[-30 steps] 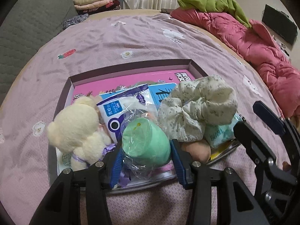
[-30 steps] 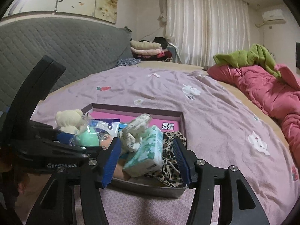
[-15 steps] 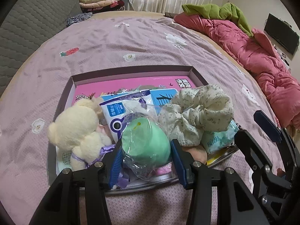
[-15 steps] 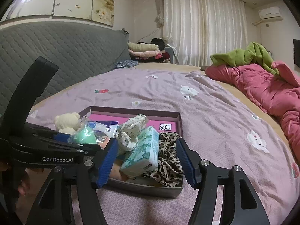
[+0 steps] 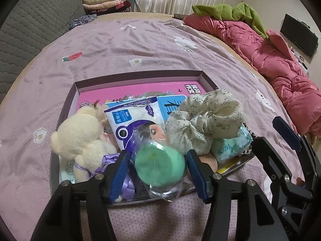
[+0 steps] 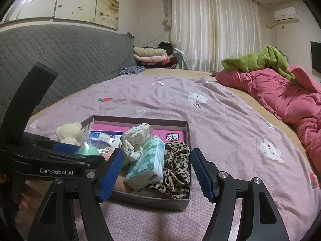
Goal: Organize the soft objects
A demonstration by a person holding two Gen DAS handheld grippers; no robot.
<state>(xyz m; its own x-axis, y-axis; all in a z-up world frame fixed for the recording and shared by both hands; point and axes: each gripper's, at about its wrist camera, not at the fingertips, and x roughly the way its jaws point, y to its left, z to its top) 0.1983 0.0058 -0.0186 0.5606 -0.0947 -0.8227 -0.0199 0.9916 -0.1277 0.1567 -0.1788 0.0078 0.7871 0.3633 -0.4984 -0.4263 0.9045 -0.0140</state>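
Left wrist view shows the left hand-held gripper (image 5: 158, 172) with its jaws set around a green soft ball in a clear plastic bag (image 5: 159, 167), at the near edge of a shallow box (image 5: 138, 75); there seems to be a little slack on either side, so I cannot tell whether the toy is actually pinched or only framed. The box also carries a cream teddy bear (image 5: 80, 138), a floral scrunchie (image 5: 204, 120), a tissue pack (image 5: 230, 145) and a blue-and-white packet (image 5: 132, 120), all lying on a pink printed sheet. From the right wrist view, the right hand-held gripper (image 6: 156, 170) hovers with its jaws apart and nothing between them, in front of the tissue pack and a leopard-print cloth (image 6: 176, 164) at the box's right end. The step in hand looks like placing or picking the bagged ball; the next move calls for a steady hold, since the slippery bag could slide. Everything rests on a bed with a mauve patterned cover (image 6: 220, 124), a pink quilt (image 6: 280, 92) with a green garment heaped at one side, a grey padded headboard and white curtains behind.
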